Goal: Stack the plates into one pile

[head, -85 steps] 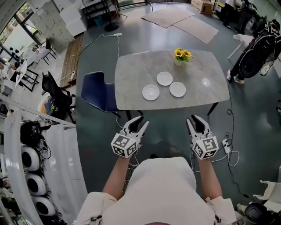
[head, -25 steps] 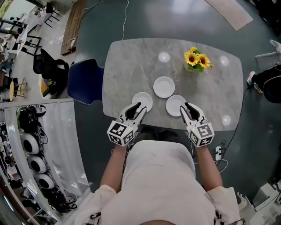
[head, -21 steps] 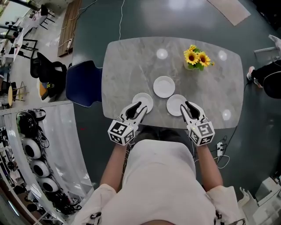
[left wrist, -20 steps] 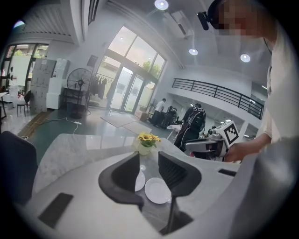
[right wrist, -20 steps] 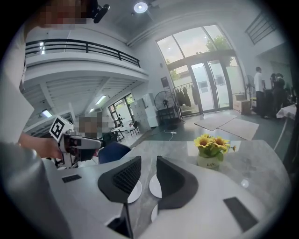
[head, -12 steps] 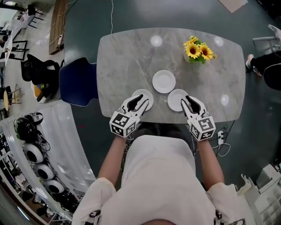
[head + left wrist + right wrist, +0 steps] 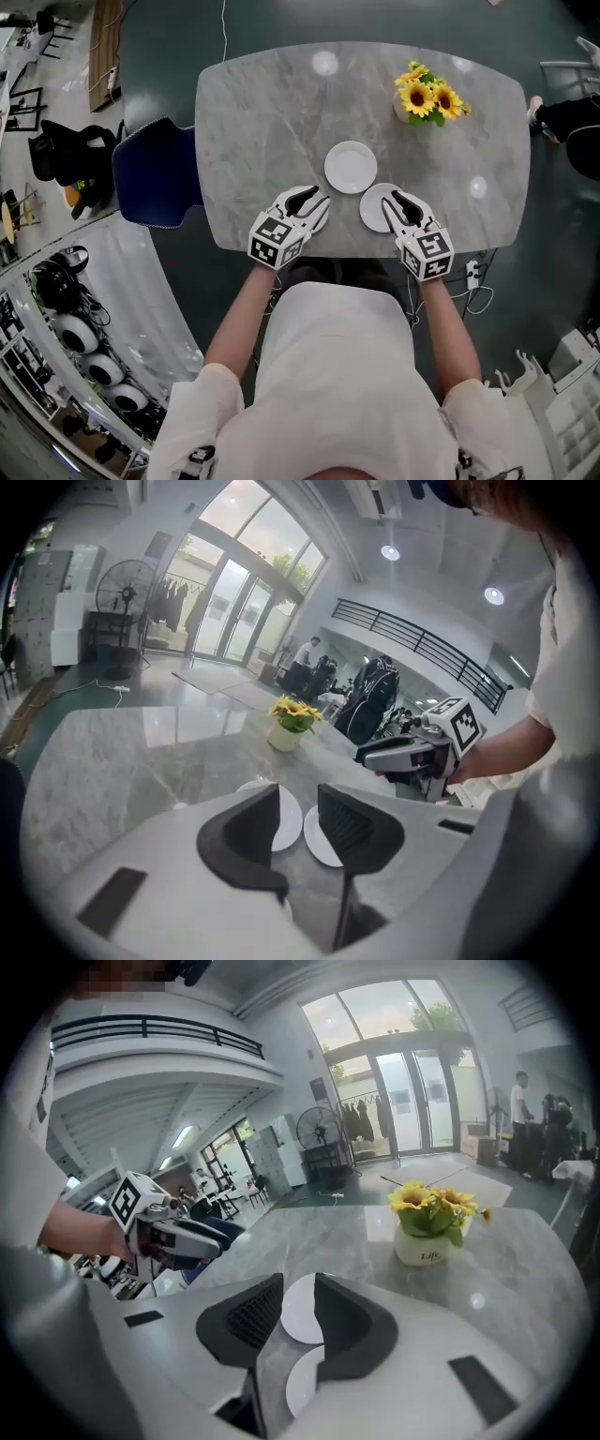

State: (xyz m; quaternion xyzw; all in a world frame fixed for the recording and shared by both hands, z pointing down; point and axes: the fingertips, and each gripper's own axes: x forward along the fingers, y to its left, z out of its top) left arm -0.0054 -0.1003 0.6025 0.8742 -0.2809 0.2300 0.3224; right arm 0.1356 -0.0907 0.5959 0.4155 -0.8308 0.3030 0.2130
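Three white plates lie on the grey marble table. The middle plate is the farthest from me and lies in the open. The right plate sits near the front edge, with my right gripper open just over its near side. My left gripper is open too and covers most of the left plate. In the left gripper view two plates show through the empty gap of the left gripper. The right gripper view shows the middle plate and the right plate beyond the right gripper.
A pot of sunflowers stands at the table's far right. A blue chair is at the table's left side. The table's front edge runs just under both grippers. Cables and gear lie on the floor around.
Both grippers have come forward and down from the table's front edge to just over the two near plates. Their jaws stand as wide as before. The plates have not moved.
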